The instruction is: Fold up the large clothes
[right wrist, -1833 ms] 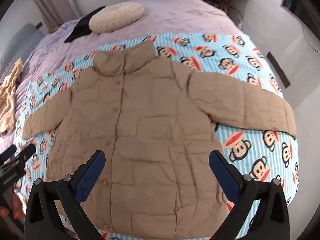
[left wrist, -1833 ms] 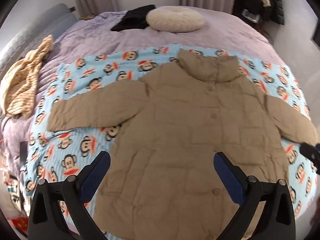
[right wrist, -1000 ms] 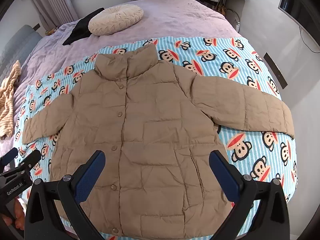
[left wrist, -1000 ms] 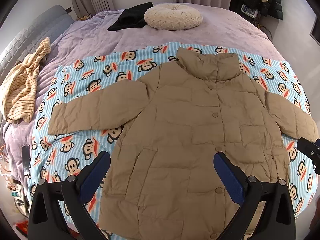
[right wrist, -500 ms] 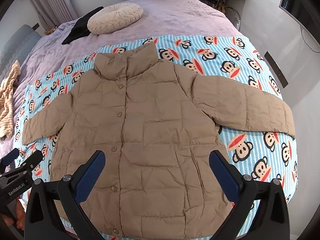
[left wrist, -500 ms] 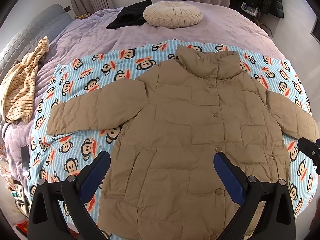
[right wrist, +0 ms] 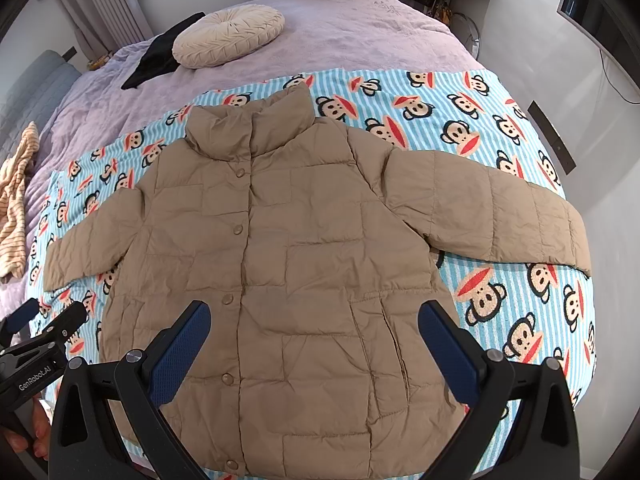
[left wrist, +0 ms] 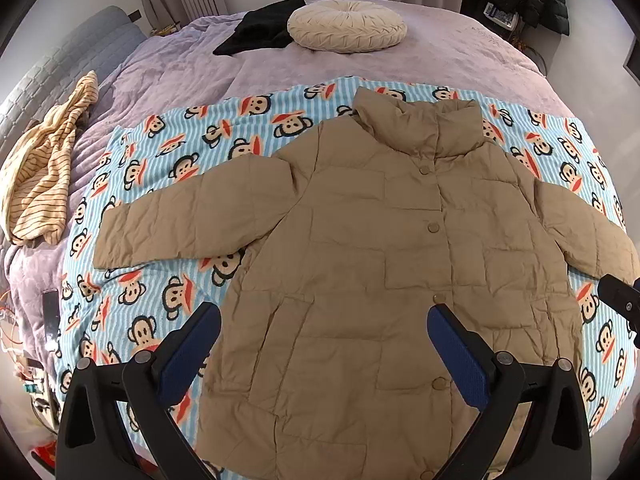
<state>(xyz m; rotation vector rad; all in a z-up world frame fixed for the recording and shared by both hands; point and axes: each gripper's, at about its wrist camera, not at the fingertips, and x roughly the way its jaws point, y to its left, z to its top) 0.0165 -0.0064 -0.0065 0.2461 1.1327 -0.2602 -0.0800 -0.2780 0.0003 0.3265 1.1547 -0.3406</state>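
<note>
"GenRobot.AI" on left tool

Both wrist views look down from above the bed's foot, sharing the jacket.

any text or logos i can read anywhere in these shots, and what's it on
"GenRobot.AI": white lettering on the black body of the left gripper, seen at the lower left edge of the right wrist view.

Nothing else is readable: the monkey-print blanket carries cartoon faces but no words, the tan puffer jacket shows no label, and items at the back of the room are too small to read.
</note>
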